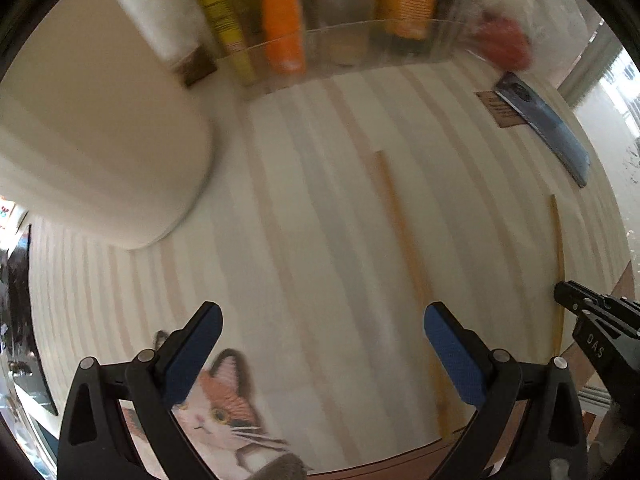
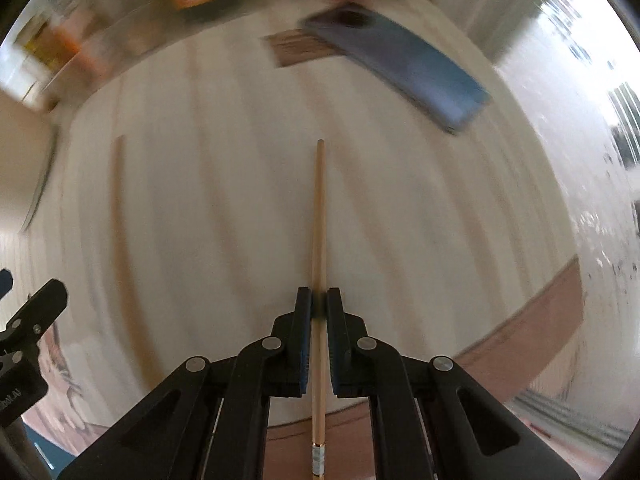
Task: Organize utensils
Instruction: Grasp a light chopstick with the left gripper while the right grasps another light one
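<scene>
Your right gripper (image 2: 319, 306) is clamped on a slim, round wooden chopstick (image 2: 319, 216), its long axis running straight away from the fingers over the pale striped tabletop (image 2: 240, 200). A second chopstick (image 1: 404, 232) lies flat between your left gripper's (image 1: 322, 344) wide-apart, blue-padded fingers (image 1: 454, 356). Only the left view shows the smooth cream cylinder (image 1: 100, 152); both show the flat blue phone (image 2: 400, 64).
</scene>
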Demonstrator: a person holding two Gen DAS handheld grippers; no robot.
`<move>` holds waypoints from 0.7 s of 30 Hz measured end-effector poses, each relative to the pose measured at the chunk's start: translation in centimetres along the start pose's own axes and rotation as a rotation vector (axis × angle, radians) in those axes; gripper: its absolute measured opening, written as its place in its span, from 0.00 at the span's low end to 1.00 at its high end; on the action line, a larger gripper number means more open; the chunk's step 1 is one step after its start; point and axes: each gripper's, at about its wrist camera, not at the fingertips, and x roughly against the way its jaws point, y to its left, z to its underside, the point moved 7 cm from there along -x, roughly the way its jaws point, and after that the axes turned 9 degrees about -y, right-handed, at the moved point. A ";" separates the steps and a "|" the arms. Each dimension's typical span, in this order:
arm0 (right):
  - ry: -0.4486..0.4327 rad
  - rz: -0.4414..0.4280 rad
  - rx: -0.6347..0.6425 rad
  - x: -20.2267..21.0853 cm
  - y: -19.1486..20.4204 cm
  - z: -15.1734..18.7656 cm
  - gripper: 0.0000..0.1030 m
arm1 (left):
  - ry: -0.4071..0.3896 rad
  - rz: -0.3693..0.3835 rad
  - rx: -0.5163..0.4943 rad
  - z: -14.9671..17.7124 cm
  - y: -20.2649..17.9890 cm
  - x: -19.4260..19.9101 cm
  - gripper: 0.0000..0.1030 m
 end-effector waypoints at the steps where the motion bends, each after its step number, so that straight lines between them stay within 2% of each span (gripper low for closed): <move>1: 0.002 0.010 -0.022 -0.1 -1.1 0.1 0.07 | 0.000 0.007 -0.002 -0.1 -0.6 -0.1 1.00; 8: 0.006 0.026 -0.116 -0.5 -5.1 0.3 0.07 | 0.048 0.080 0.028 -1.9 -4.5 -2.3 0.96; 10: 0.004 0.024 -0.125 -0.6 -5.4 0.3 0.07 | 0.058 0.087 0.030 -2.1 -5.0 -3.0 0.81; 15: 0.000 0.024 -0.148 -0.8 -5.6 -0.2 0.08 | 0.067 0.068 0.017 -1.8 -5.5 -4.0 0.58; 17: 0.000 0.031 -0.142 -0.5 -5.4 0.0 0.08 | 0.039 0.071 0.009 -1.8 -5.6 -3.7 0.48; 18: -0.001 0.035 -0.140 0.0 -5.2 0.2 0.08 | 0.029 0.073 -0.002 -1.7 -5.7 -3.5 0.35; 19: -0.002 0.039 -0.135 0.0 -5.1 0.1 0.08 | 0.025 0.072 -0.008 -1.7 -5.8 -3.3 0.17; 20: -0.002 0.043 -0.131 0.1 -4.9 0.1 0.08 | 0.029 0.068 -0.013 -1.7 -5.8 -3.2 0.07; 21: -0.003 0.046 -0.129 0.1 -4.6 0.2 0.08 | 0.034 0.065 -0.009 -1.4 -5.6 -3.2 0.05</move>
